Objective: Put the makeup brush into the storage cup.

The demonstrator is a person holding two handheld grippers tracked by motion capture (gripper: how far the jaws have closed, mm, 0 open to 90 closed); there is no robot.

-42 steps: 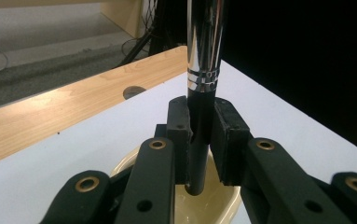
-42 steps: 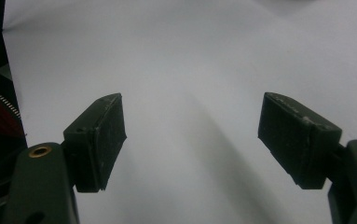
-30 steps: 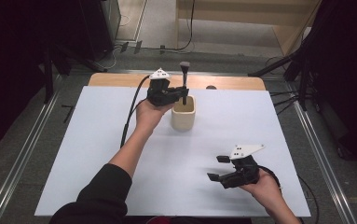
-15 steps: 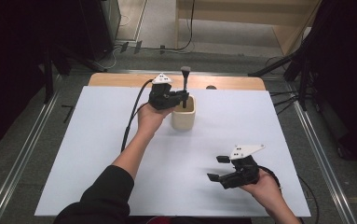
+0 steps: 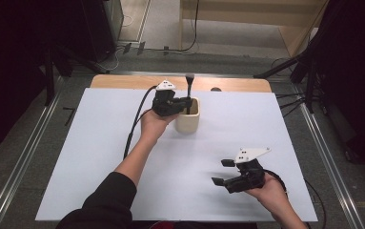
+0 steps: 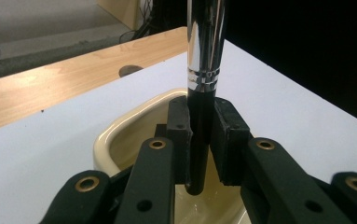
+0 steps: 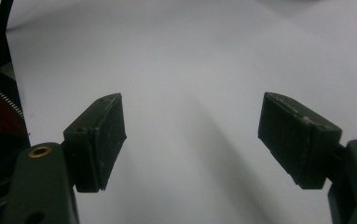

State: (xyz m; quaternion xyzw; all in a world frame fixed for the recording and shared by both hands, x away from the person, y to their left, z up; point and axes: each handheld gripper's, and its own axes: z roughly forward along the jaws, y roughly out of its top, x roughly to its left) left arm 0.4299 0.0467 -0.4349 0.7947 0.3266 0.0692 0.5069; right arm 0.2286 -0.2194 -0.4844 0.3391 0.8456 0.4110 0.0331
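Brush stands upright over the cup, pinched low on its black handle by the left gripper; in the left gripper view the two jaws press the handle from either side, with the chrome ferrule just above them and the handle's blunt end hanging inside the cup, a little off its glossy bottom; whether that end touches the cup cannot be told. In the high view the brush rises above the rim, its dark head uppermost, and the cup sits toward the far middle of the white table.

Right gripper lies near the table's near right corner, held low in the person's hand, well apart from the cup; its jaws stand wide apart with only bare table between them, as the right gripper view shows, where the pads hover just above the white surface.

Around the cup the table is plain; a strip of bare wood runs along the far edge, with a small round hole behind the cup; the left gripper's cable trails down beside the forearm; dark stands and floor cables lie beyond the table. The left gripper's own body hides the cup's left rim in the high view.
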